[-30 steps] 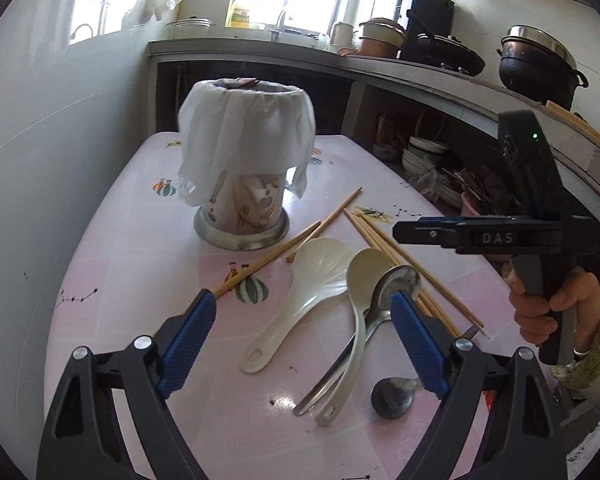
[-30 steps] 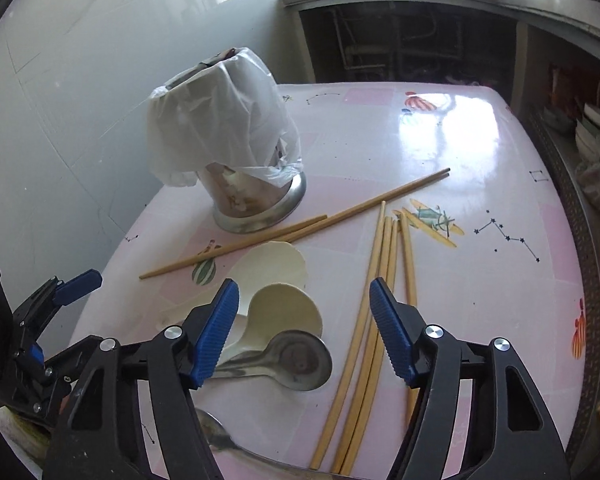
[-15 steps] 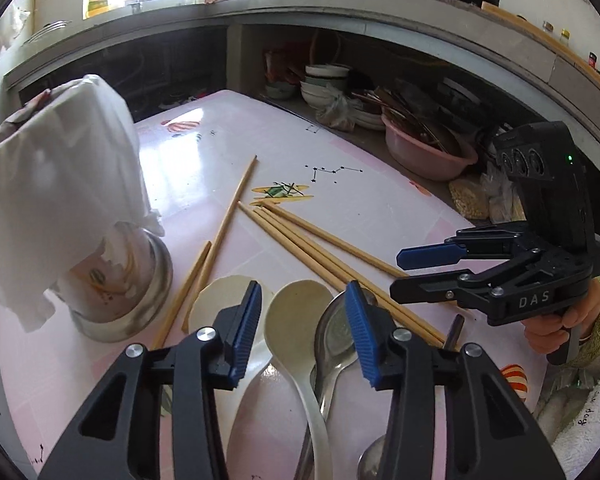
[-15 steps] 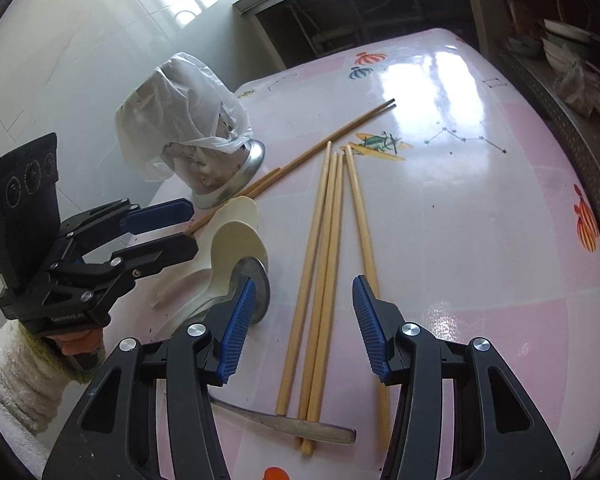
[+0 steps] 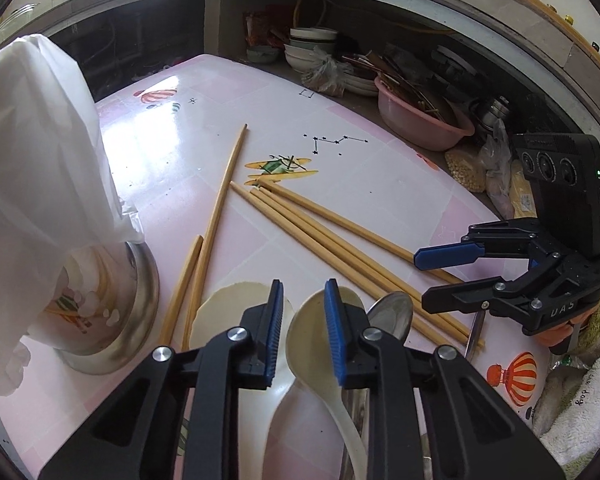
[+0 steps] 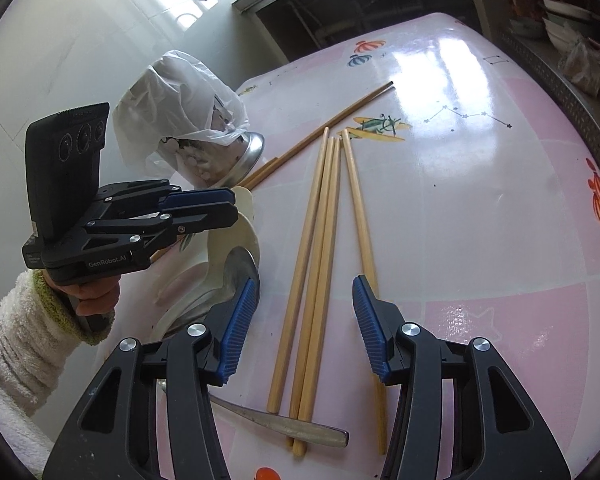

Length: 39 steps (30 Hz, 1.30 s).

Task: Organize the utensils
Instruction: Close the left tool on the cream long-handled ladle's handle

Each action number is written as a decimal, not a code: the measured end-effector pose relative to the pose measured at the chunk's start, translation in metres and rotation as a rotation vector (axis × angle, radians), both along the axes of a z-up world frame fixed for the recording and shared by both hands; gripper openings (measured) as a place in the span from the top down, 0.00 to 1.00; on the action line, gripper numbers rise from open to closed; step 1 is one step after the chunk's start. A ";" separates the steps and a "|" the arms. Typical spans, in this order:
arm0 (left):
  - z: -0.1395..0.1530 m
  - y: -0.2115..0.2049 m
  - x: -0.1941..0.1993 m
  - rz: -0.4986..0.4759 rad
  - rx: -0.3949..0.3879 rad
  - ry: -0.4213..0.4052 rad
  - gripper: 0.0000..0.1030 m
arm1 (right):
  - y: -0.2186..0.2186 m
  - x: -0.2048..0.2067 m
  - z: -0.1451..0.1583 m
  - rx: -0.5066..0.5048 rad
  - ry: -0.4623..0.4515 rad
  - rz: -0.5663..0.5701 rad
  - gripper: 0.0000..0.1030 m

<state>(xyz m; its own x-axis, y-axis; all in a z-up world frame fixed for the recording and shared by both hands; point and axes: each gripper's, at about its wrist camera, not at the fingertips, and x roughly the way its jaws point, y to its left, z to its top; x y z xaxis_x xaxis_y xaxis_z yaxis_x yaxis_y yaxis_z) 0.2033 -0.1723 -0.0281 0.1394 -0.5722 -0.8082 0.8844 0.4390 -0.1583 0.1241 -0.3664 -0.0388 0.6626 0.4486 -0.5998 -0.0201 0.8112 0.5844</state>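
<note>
Utensils are catalogued lying loose on a pink patterned desk (image 5: 380, 184).

Left wrist view: two cream ladles are seen at the near edge, one (image 5: 236, 304) left of the other (image 5: 312, 332), with a metal spoon (image 5: 392, 314) just beside the second on the right. The left gripper (image 5: 300, 320) is placed over these ladles; its jaws have just been closing and stand narrowly apart, the rim of the right ladle showing between the blue pads, though whether it is pressed cannot be told. Four chopsticks (image 5: 320, 228) are laid in a bundle slanting to the right, and two more (image 5: 216, 224) are laid beside a steel holder (image 5: 112, 320) covered by a white plastic bag (image 5: 40, 160). The right gripper (image 5: 420, 280) is seen at the right, held over the far ends of the bundle, jaws parted, nothing between them. A pink basin (image 5: 420, 128) is stored on the shelf behind.

Right wrist view: the right gripper (image 6: 306, 328) is held with jaws half apart above the four chopsticks (image 6: 320, 240), which lie between the pads without being touched. The ends of the chopsticks rest across a flat metal handle (image 6: 292, 424). The left gripper (image 6: 232, 210) is seen at the left, carried by a hand (image 6: 92, 292) in a fleecy white sleeve (image 6: 16, 352), its jaws nearly together above the ladles (image 6: 248, 232). The bagged holder (image 6: 204, 148) stands behind.
</note>
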 end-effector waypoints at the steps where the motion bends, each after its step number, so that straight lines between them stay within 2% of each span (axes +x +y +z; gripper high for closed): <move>1: -0.001 -0.001 0.000 -0.007 0.006 0.002 0.82 | 0.000 0.000 0.000 0.005 0.000 0.000 0.54; 10: -0.003 0.001 0.000 -0.036 0.012 0.004 0.89 | 0.001 0.003 0.001 0.012 0.001 0.008 0.56; 14: -0.003 0.002 -0.002 -0.050 0.019 0.001 0.89 | 0.004 0.007 0.002 0.009 0.004 0.022 0.58; 20: -0.004 0.004 0.000 -0.060 0.011 0.042 0.89 | 0.007 0.011 0.004 -0.005 0.010 0.026 0.58; 27: -0.007 0.002 -0.003 -0.083 0.038 0.070 0.88 | 0.008 0.011 0.001 -0.008 0.017 0.031 0.58; 32: -0.009 0.000 -0.006 -0.077 0.057 0.049 0.88 | 0.008 0.011 0.001 -0.008 0.015 0.032 0.59; 34: -0.006 0.000 -0.009 -0.072 0.055 0.022 0.93 | 0.009 0.011 0.001 -0.012 0.011 0.035 0.59; 39: 0.004 0.006 -0.014 -0.049 0.047 -0.036 0.95 | 0.015 0.014 0.003 -0.027 0.003 0.060 0.59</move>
<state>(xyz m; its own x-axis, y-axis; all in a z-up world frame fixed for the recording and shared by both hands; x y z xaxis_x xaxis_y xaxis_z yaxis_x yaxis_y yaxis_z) 0.1888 -0.1664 -0.0246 0.1413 -0.5405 -0.8294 0.9098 0.4011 -0.1064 0.1380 -0.3517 -0.0363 0.6329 0.4715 -0.6141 -0.0676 0.8238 0.5629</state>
